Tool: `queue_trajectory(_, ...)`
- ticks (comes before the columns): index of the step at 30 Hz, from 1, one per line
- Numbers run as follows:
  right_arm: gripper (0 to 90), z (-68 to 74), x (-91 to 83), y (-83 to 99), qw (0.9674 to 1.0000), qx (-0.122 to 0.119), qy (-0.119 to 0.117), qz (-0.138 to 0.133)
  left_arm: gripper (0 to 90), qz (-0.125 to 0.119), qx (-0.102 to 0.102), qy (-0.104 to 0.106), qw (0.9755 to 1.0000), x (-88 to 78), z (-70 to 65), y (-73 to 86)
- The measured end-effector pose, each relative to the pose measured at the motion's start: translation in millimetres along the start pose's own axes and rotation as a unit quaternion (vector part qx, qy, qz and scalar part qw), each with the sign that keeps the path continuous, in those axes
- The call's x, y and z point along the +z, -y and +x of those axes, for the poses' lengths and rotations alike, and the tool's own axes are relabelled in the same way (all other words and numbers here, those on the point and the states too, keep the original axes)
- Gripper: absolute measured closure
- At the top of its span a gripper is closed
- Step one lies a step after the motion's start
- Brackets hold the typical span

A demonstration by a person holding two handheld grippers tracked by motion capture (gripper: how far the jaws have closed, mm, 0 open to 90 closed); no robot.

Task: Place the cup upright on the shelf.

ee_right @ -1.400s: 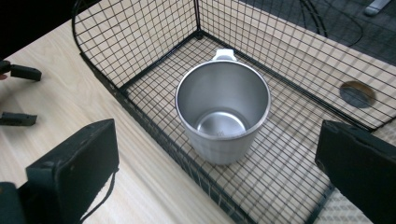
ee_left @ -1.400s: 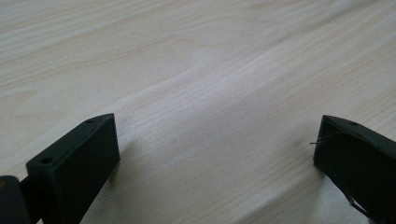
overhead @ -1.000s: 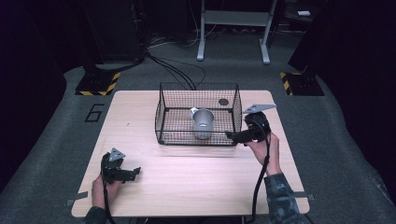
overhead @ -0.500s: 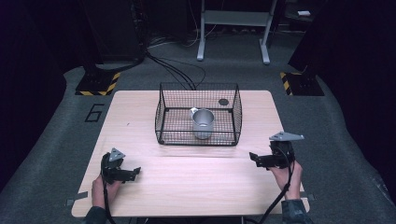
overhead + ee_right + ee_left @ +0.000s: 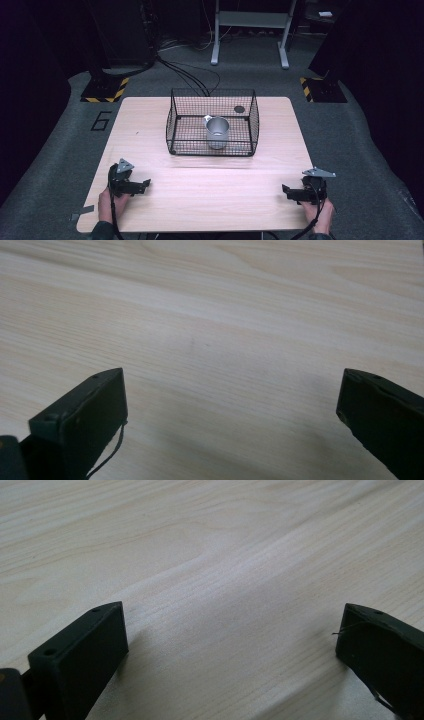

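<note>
Two grippers resting low on counter, jaws spread: left gripper near-left corner; right gripper near-right; cup sitting upright inside basket.

Light wood table sat on grey carpet marked "6". Black wire basket stood mid-table toward far edge, metal cup upright inside, small dark disc at its back right corner. Hazard-striped bases and cables lay behind
</note>
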State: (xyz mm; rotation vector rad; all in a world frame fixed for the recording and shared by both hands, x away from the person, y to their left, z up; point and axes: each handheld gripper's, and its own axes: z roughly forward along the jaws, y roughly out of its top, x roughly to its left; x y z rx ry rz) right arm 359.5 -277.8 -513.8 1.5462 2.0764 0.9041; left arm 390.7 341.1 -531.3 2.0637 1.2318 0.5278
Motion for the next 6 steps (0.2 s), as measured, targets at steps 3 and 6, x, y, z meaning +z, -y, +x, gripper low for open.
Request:
queue_trajectory(3, 0.0, -1.9, 5.4, 4.1, 0.9999, 0.004, 0.012, 0.004, 0.1, 0.0, 0.0, 0.0, 1.0, -0.1, 0.0, 0.0)
queue_trajectory(6, 0.0, -1.9, 9.5, 6.0, 0.9999, 0.006, 0.012, 0.008, 0.1, 0.0, 0.0, 0.0, 1.0, 0.0, 0.1, 0.0)
